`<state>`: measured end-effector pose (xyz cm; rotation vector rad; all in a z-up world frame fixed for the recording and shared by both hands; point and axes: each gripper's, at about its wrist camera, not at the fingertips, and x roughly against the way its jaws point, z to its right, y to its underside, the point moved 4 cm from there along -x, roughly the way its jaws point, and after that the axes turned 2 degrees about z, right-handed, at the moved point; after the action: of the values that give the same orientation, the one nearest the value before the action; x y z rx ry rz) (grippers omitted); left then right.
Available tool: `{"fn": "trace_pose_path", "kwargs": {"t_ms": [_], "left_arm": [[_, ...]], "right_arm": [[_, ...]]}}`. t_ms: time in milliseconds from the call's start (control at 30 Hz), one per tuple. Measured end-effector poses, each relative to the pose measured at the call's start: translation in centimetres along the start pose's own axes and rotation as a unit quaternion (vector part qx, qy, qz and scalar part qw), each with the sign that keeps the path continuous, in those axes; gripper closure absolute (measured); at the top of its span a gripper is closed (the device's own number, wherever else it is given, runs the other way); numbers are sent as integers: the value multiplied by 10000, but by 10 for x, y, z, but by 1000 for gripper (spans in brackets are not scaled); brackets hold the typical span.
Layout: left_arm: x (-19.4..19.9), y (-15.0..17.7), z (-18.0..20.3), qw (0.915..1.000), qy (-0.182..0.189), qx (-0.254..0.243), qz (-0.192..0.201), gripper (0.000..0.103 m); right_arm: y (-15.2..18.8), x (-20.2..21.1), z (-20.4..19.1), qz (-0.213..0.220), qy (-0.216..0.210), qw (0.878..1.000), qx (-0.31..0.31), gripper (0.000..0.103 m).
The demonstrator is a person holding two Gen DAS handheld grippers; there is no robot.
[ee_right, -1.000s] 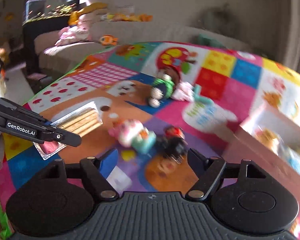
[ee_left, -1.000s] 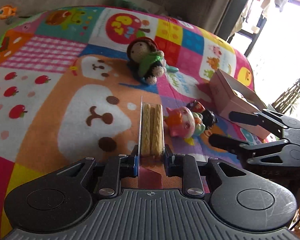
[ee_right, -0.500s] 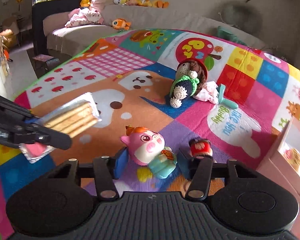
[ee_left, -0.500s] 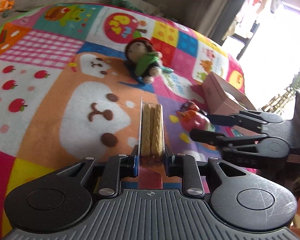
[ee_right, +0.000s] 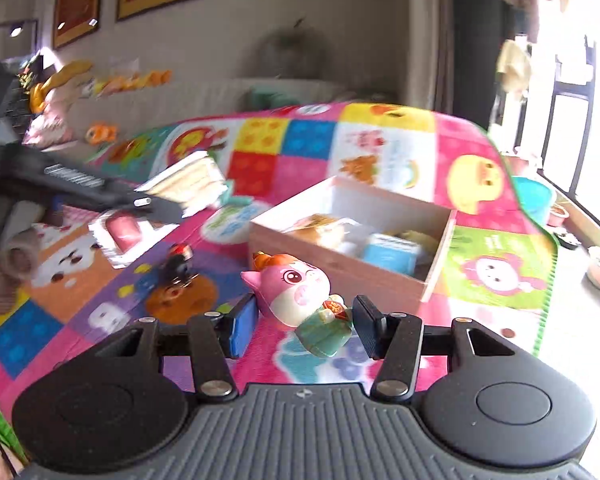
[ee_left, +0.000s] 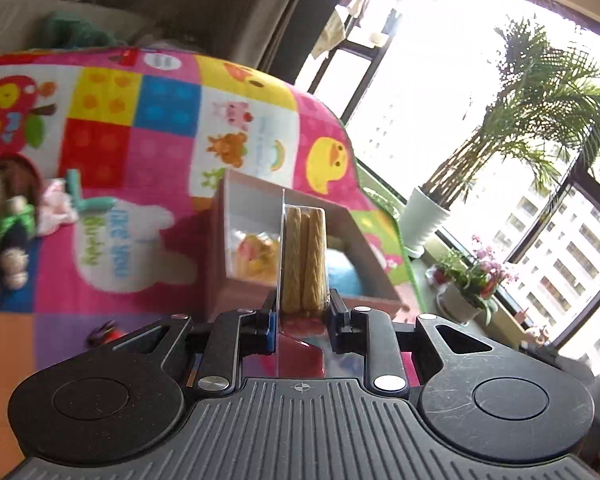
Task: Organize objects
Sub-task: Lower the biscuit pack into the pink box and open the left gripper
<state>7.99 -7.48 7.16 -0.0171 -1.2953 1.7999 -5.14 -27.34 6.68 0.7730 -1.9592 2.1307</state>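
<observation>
Sunlit windows and potted palms back a patchwork play mat [ee_right: 380, 148] where tidying is well under way. At the left tongs [ee_left: 302, 316], the jaws are clenched on a clear packet of biscuit sticks [ee_left: 303, 258], held upright with its tip just before the open pink box [ee_left: 236, 204], where a second ago the packet hung over the mat's bear patch, well apart from the box. At the right tongs [ee_right: 304, 326], the jaws sit around a pink cat figurine [ee_right: 296, 292], which is lifted off the mat and so apparently gripped; half a second ago it lay on the mat between parted jaws. From the right wrist camera the box [ee_right: 340, 258] lies just beyond the figurine and already holds several items, among them a yellowish toy and a blue packet. Judging by that, part of the sorting is done and two more pieces are on their way in. Left out on the mat are a crocheted doll [ee_left: 10, 216], a teal-handled item [ee_left: 86, 200] beside it, and a small red-and-black toy [ee_right: 178, 264].
</observation>
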Motion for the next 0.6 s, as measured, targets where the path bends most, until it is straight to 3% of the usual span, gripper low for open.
{"fn": "trace_pose_path", "kwargs": {"t_ms": [133,233,300,400,500,600], "left_arm": [[-85,-29,19,9992,173,349,-106,77],[-131,-34,25,9996,-246,146,56,77],[-148,-29,23,9989,-436,167,-73,77],[-151,-13,15,9969,-432,468,-463,77],[-145,-1,14,9959,-443,270,-741,73],[-124,-6,11,9971,-526,294,-471,73]], "right_arm": [[10,9,22,143,-4,9995,-271,51],[17,9,37,128,91,9990,-414,51],[20,9,45,131,141,9984,-537,51],[26,10,56,174,163,9975,-660,51],[30,4,60,164,138,9971,-728,51],[31,-5,60,126,136,9969,-760,51]]}}
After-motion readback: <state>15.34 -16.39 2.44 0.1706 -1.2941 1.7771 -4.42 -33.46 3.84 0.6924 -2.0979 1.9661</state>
